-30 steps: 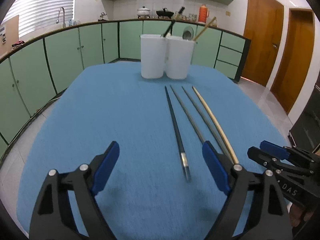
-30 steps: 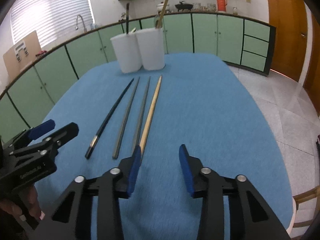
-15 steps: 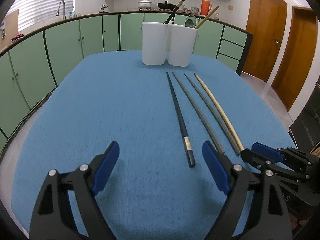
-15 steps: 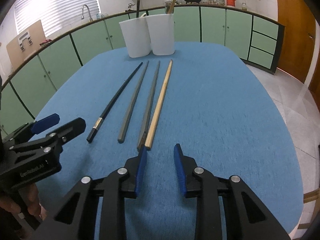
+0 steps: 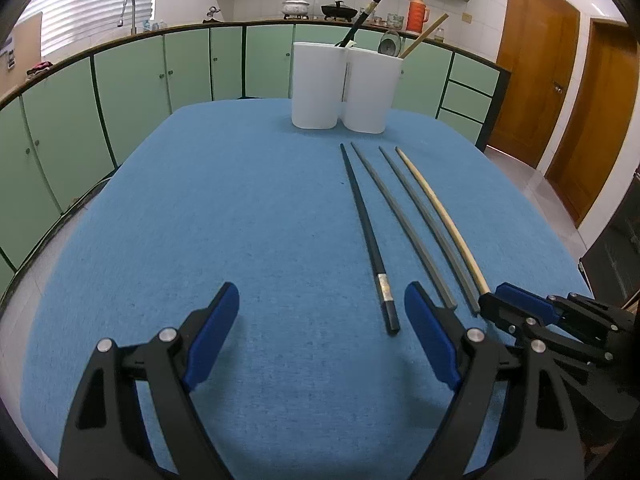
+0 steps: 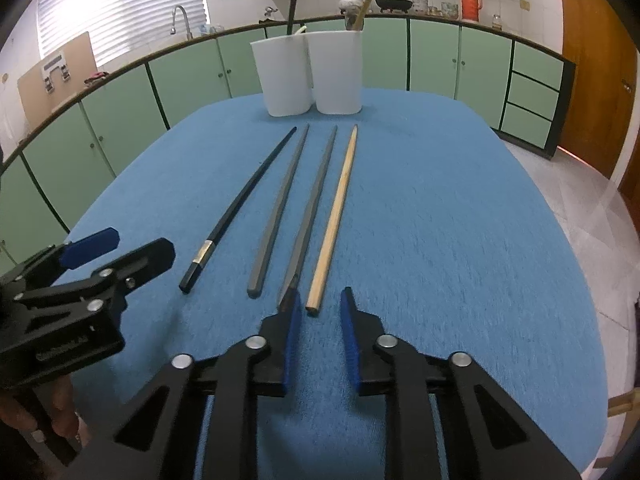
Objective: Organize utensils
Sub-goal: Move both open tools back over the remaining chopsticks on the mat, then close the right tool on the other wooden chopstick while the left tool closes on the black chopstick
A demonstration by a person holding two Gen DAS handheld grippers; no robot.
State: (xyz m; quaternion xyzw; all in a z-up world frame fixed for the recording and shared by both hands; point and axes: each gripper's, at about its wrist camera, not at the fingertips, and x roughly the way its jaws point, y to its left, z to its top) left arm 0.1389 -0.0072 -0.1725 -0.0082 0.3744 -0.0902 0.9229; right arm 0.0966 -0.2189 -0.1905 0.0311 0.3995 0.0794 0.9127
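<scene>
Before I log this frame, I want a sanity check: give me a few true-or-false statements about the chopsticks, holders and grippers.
1. Four chopsticks lie on the blue cloth. True.
2. The wooden chopstick lies leftmost. False: the black chopstick does; the wooden one is rightmost.
3. The right gripper grips a chopstick. False: its jaws are open around nothing.
4. The left gripper is open. True.
5. Both white holders are empty. False: utensils stick out.

Only lettering: faint embossed word on body of left black two-finger gripper with blue pads (image 6: 100, 246), seen in right wrist view, too blurred to read; nothing else legible in either view
</scene>
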